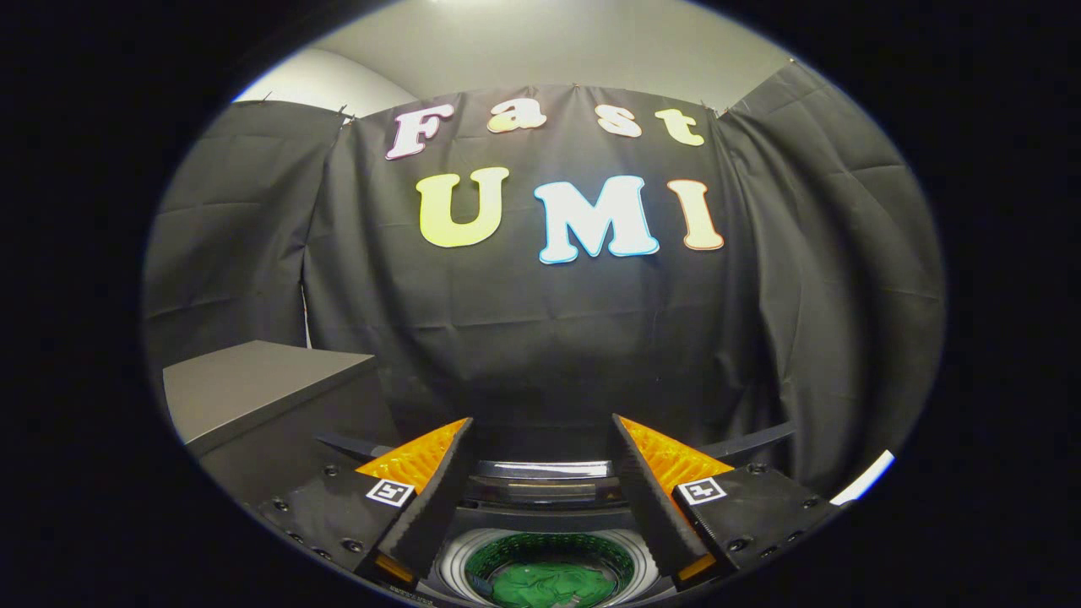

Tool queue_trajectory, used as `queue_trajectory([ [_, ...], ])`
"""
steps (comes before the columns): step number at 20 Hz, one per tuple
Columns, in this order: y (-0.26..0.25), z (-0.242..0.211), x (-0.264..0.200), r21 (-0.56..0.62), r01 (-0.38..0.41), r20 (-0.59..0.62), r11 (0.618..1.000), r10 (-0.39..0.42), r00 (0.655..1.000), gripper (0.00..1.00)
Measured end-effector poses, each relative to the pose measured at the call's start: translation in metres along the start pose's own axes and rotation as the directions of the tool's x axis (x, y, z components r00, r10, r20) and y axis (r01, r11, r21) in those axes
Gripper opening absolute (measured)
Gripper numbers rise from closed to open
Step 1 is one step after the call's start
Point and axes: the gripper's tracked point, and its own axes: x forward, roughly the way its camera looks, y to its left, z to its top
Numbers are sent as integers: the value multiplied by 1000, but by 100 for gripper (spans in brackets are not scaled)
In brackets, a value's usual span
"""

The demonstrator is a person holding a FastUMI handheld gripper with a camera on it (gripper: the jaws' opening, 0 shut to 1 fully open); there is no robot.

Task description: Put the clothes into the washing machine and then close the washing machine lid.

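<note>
On the left we are passing a grey box [253, 384], standing apart from the washer and out of our way for now, though a wide swing to that side could clip its near corner. Moving right, we are holding the claw [540, 498] spread wide and empty, its two fingers angled apart above the washer [540, 549]. Between and below them we are looking into the open drum, where the green clothes [549, 583] are lying in a heap. So the loading looks done, and the lid [540, 469], which we judge to be the glossy edge standing just beyond the drum mouth, is what remains. The risk is in how we are reaching for it: spread this wide, a finger could slip past the lid's edge and skate off its smooth face. Pushed off-centre, the lid might twist or drop hard. Farther right, the loose cloth wall [811, 338] could snag the right finger [667, 473].
</note>
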Motion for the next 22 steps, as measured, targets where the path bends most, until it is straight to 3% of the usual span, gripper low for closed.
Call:
queue_trajectory([
  [15, 2, -69, -59, 30, 2, -118, 1000, 2, 993, 97],
  [22, 2, -54, -96, 23, 1, -78, 1000, 1, 997, 97],
])
